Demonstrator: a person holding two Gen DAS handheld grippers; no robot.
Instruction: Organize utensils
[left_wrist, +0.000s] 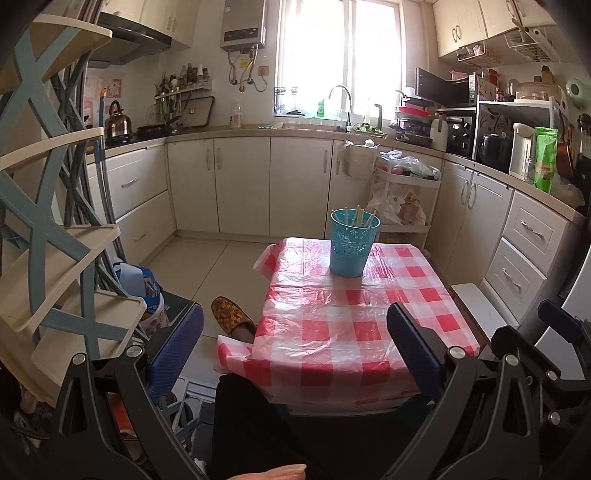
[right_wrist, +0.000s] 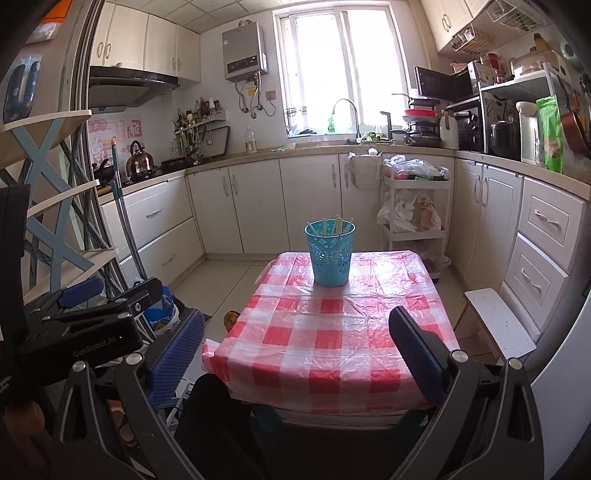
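A blue perforated cup (left_wrist: 354, 243) stands upright at the far end of a small table covered with a red and white checked plastic cloth (left_wrist: 332, 325). Several pale chopsticks (left_wrist: 358, 216) stand inside it. The cup also shows in the right wrist view (right_wrist: 330, 254), with the chopsticks (right_wrist: 334, 226) and the cloth (right_wrist: 332, 332). My left gripper (left_wrist: 295, 354) is open and empty, held back over the table's near edge. My right gripper (right_wrist: 295, 354) is open and empty, also near the front edge. The left gripper's body shows at the left of the right wrist view (right_wrist: 92, 325).
A blue and cream shelf rack (left_wrist: 55, 240) stands close on the left. A white stool (right_wrist: 498, 321) stands right of the table. A white trolley with bags (right_wrist: 415, 206) stands behind it. Kitchen cabinets (left_wrist: 240, 184) line the walls. A slippered foot (left_wrist: 232, 317) is on the floor.
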